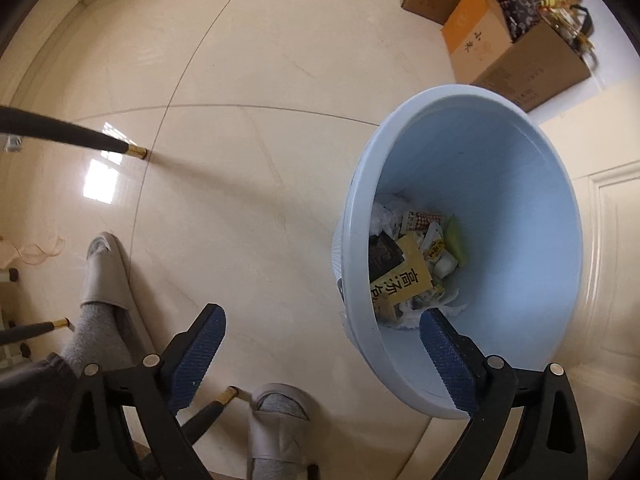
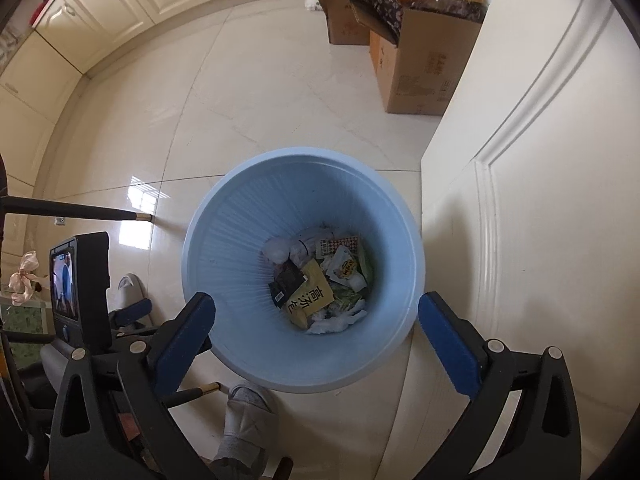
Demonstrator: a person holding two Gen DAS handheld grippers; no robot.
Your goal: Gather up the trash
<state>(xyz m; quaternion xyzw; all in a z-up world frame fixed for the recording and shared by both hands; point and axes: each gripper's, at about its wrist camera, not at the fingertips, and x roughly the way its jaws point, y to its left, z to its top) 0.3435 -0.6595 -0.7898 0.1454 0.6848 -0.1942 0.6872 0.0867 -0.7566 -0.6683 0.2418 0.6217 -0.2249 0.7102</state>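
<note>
A light blue trash bin (image 1: 500,184) stands on the tiled floor, also in the right wrist view (image 2: 224,240). Inside lies trash: a yellow packet (image 1: 412,276) (image 2: 310,294), a black wrapper (image 2: 287,282), white crumpled tissue (image 2: 280,250) and other wrappers. My left gripper (image 1: 322,320) is open and empty, above the floor at the bin's left rim. My right gripper (image 2: 316,308) is open and empty, directly above the bin's mouth.
Cardboard boxes (image 1: 516,64) (image 2: 420,68) full of goods stand behind the bin. A cream cabinet door (image 2: 540,200) is right of it. Black chair legs (image 1: 72,136) (image 2: 80,212) and the person's grey slippers (image 1: 106,272) (image 2: 244,420) are left and near.
</note>
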